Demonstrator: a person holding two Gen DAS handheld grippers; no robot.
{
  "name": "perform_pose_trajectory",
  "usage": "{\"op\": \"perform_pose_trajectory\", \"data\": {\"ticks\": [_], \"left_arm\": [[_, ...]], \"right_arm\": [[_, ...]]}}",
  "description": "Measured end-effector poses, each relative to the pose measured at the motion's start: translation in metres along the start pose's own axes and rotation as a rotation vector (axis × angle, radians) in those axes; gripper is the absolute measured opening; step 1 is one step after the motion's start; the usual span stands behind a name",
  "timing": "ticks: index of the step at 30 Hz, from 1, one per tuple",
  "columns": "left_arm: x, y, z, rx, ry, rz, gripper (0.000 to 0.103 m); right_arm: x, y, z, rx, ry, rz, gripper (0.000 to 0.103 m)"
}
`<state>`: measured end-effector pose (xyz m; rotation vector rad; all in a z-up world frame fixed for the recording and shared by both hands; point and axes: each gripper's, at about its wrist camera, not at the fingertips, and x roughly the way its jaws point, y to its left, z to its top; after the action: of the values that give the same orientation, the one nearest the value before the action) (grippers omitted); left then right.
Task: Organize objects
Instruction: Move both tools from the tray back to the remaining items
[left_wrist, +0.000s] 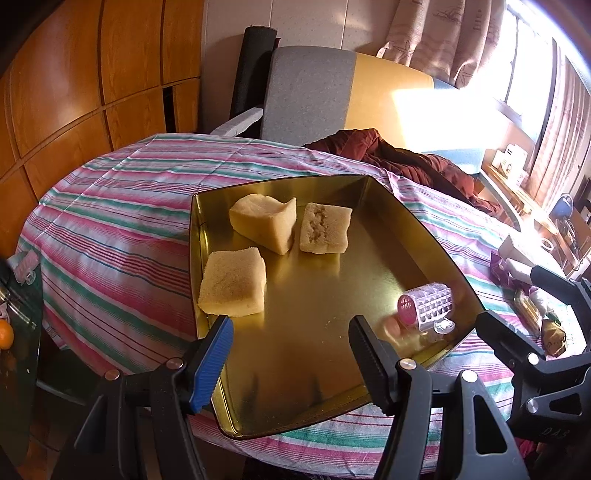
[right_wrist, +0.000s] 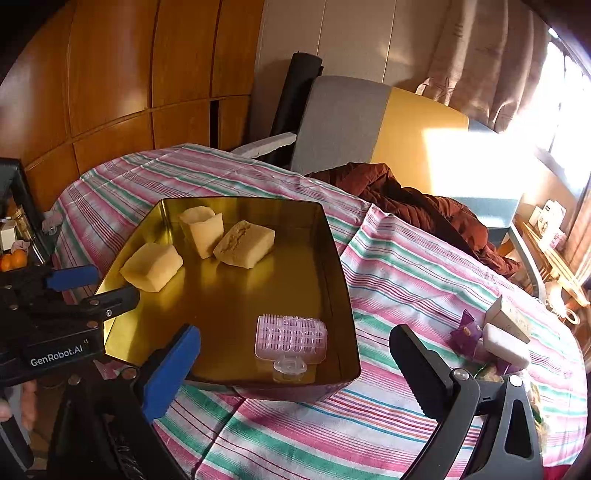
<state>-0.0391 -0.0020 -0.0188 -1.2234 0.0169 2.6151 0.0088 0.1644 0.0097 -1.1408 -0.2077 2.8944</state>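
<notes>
Inside gold tin (right_wrist: 332, 266), 3 sponges (right_wrist: 151, 271), hair roller (right_wrist: 291, 339)

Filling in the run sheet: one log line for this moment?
gold tray: three sponge blocks, hair roller | left hand-held gripper: open, empty | right hand-held gripper: open, empty

The gold metal tray's (left_wrist: 295, 387) near left rim disappears behind the left gripper's (left_wrist: 291, 358) blue-padded finger in the left wrist view. At the striped tablecloth's (right_wrist: 406, 266) right edge, a purple wrapper (right_wrist: 466, 332) and white bar (right_wrist: 506, 345) are partly hidden behind the right gripper's (right_wrist: 295, 369) black finger. Orange fruits (right_wrist: 13, 260) are cut off at the picture's left edge; small boxes (right_wrist: 550, 221) near the window are too washed out to identify.
</notes>
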Motion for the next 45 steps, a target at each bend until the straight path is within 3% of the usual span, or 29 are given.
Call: {"op": "perform_pose_trajectory", "data": {"ticks": [14,22,36,45], "left_arm": [[-0.003,-0.017,0.002,0.046,-0.004,-0.015,0.066],[-0.005,-0.052,0.010,0.157,-0.026,-0.010,0.066],[-0.003,-0.143,0.009,0.439,-0.074,-0.062,0.066],[-0.001,-0.190,0.000,0.582,-0.087,-0.097,0.066]], "right_arm": [[-0.008,-0.012,-0.003,0.023,-0.015,-0.030,0.103],[-0.005,-0.038,-0.010,0.066,0.003,-0.071,0.103],[-0.020,-0.174,-0.044,0.266,0.077,-0.307,0.103],[-0.037,-0.259,-0.072,0.429,0.103,-0.405,0.103]]}}
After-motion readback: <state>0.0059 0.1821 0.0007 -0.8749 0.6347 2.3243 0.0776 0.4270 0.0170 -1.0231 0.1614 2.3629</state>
